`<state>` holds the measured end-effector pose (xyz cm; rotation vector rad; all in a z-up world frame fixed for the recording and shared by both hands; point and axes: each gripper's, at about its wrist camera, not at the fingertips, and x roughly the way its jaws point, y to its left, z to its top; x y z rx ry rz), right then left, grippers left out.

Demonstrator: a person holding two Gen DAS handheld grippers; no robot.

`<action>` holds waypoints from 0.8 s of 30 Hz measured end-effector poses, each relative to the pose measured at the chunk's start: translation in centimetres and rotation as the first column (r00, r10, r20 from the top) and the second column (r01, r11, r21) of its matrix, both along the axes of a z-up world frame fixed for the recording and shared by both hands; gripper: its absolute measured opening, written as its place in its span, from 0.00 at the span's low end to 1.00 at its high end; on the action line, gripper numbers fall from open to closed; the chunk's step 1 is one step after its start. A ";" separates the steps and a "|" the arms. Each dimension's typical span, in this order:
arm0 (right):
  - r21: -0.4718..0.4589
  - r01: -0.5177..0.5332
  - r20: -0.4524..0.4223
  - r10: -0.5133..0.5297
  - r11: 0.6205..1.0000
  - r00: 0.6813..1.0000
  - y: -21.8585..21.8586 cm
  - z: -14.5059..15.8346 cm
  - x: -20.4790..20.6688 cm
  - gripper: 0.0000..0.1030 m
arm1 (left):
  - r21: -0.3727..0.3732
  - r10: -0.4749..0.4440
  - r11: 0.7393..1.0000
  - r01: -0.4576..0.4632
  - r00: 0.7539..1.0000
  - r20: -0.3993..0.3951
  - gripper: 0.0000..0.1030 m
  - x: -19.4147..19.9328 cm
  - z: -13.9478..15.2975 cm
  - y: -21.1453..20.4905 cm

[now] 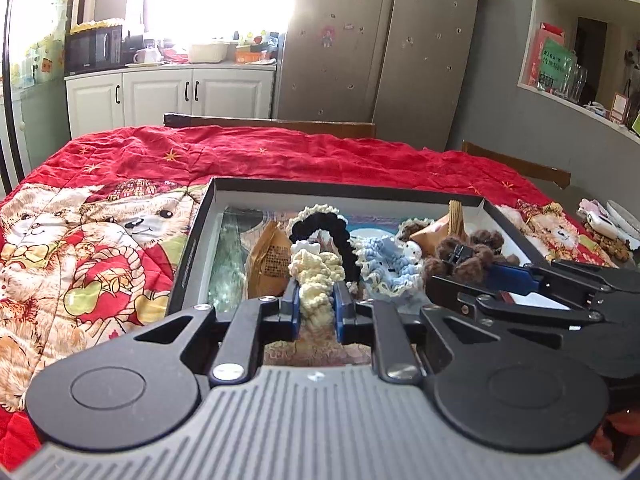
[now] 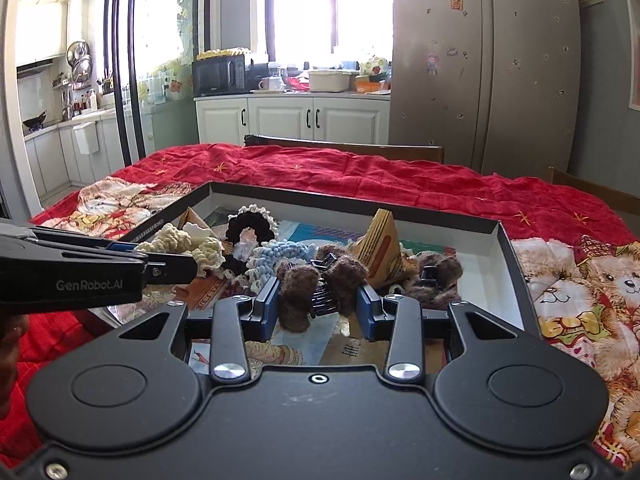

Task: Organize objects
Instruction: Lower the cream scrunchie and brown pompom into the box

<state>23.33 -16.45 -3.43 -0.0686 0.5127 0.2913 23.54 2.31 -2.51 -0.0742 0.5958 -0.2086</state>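
A shallow black box (image 1: 192, 248) (image 2: 506, 248) lies on the red bear-print quilt and holds crochet scrunchies, fuzzy hair clips and paper packets. My left gripper (image 1: 316, 304) is shut on a cream crochet scrunchie (image 1: 316, 276) over the box; it also shows in the right wrist view (image 2: 180, 244). My right gripper (image 2: 318, 300) is shut on a brown fuzzy hair clip (image 2: 316, 280), also in the left wrist view (image 1: 460, 260). A black scrunchie (image 1: 320, 228), a blue scrunchie (image 1: 384, 264) and a second brown clip (image 2: 436, 276) lie in the box.
Tan paper packets (image 1: 268, 264) (image 2: 382, 248) lie among the items. The quilt (image 1: 120, 240) covers the table. More small items (image 1: 604, 228) lie at the far right edge. Chair backs (image 1: 280, 122), cabinets and a fridge (image 1: 380, 40) stand behind.
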 end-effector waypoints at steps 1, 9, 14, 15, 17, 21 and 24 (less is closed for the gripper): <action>-0.002 -0.002 -0.004 0.002 1.000 1.000 0.1 -0.1 0.1 0.37 | 0.003 0.001 1.000 -0.001 1.000 -0.004 0.20 0.1 -0.1 0.0; -0.019 -0.008 -0.035 0.008 1.000 0.999 0.7 -0.7 0.7 0.37 | 0.014 0.007 1.000 -0.007 1.000 -0.023 0.21 0.5 -0.8 -0.1; -0.038 -0.007 -0.060 0.005 0.999 0.998 0.9 -1.1 1.0 0.37 | 0.012 0.008 1.000 -0.008 0.999 -0.044 0.23 0.8 -1.1 0.0; -0.041 -0.007 -0.063 0.004 0.999 0.998 0.9 -1.2 1.1 0.37 | 0.011 0.008 1.000 -0.008 0.999 -0.048 0.23 0.8 -1.1 0.0; -0.040 -0.009 -0.071 0.006 0.999 0.997 0.9 -1.2 1.2 0.38 | 0.012 0.009 1.000 -0.008 0.999 -0.052 0.27 0.8 -1.2 0.0; -0.046 -0.014 -0.083 0.010 0.999 0.997 1.0 -1.3 1.3 0.39 | 0.018 0.014 1.000 -0.013 0.998 -0.062 0.31 1.0 -1.3 0.0; -0.047 -0.015 -0.093 0.011 0.999 0.996 1.0 -1.4 1.4 0.39 | 0.014 0.016 1.000 -0.015 0.998 -0.069 0.44 1.0 -1.4 0.1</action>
